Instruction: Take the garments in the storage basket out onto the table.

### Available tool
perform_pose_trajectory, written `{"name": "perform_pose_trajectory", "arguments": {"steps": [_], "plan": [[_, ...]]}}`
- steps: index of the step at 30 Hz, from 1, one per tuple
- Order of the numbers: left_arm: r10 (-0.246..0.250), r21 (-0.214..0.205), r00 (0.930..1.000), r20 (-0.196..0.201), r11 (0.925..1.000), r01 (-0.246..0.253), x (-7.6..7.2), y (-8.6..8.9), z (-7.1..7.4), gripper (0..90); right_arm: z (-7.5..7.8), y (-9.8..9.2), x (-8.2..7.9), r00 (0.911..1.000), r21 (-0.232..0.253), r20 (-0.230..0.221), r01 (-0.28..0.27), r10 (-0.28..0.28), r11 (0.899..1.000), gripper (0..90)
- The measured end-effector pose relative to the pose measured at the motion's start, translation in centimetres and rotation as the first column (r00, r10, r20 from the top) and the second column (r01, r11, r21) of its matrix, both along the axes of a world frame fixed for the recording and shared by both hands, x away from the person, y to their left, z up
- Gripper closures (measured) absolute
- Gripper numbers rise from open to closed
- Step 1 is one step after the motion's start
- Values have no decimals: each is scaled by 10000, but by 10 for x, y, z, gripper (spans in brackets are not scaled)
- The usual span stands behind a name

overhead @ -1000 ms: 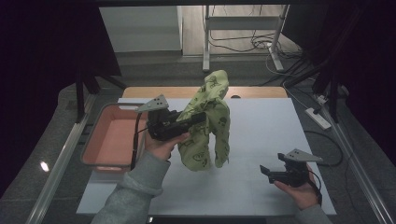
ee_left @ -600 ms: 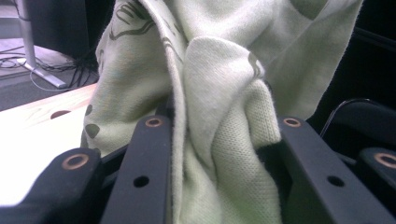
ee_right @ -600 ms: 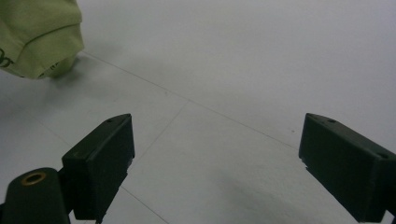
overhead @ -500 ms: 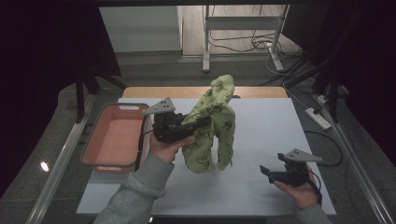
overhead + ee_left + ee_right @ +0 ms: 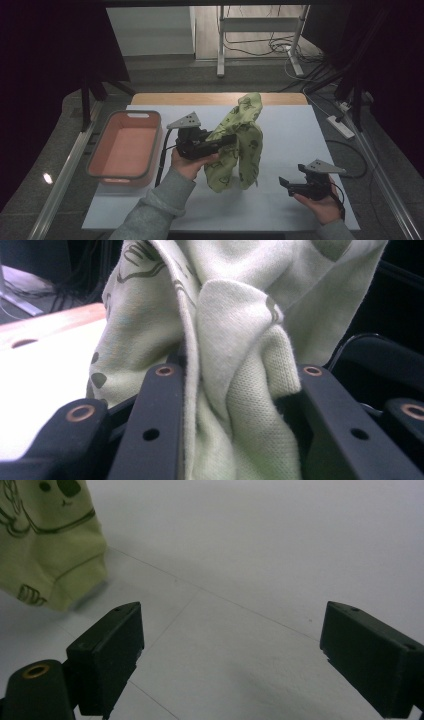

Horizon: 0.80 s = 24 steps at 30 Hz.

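Item: light green printed garment (image 5: 240, 145), bunched and lifted above the middle of the white table (image 5: 300, 125), its lower folds hanging down toward the tabletop at about 6 o'clock from the grip; whether the hem touches the surface is hard to tell from the high view. Holder: left gripper (image 5: 227, 141), level in the person's left hand (image 5: 192, 162), jaws pointing toward 3 o'clock and clamped on a thick fold of the garment; the left gripper view shows the knit cloth (image 5: 235, 390) packed between the two black jaws and rising above them. Second tool: right gripper (image 5: 285, 184), in the right hand (image 5: 322, 202) at about 4 o'clock from the garment, resting low at the near right part of the table, jaws standing wide apart with nothing between them; in the right gripper view the bare white surface lies between the jaws and a corner of the garment (image 5: 50, 555) sits at 10 o'clock. Adjacent: pink tray (image 5: 152, 145), at 9 o'clock from the left gripper, on the table's left edge.
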State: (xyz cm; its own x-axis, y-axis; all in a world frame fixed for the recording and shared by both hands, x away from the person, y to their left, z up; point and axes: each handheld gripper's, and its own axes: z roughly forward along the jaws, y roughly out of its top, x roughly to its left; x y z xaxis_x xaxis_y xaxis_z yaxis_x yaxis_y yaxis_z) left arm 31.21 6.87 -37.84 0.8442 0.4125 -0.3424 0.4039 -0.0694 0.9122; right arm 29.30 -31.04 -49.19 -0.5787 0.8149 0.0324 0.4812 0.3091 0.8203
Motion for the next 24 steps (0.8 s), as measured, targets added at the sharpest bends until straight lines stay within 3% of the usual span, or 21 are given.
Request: {"name": "perform_pose_trajectory", "arguments": {"steps": [12,24], "plan": [[-273,303,9992,-297,9991,282,1,-13,-15,702,0,0,0,10000,15,45,11,-11,10000,113],[-421,930,9947,-940,9944,508,10,-21,-38,699,0,-1,0,10000,-4,61,4,-4,10000,113]]}}
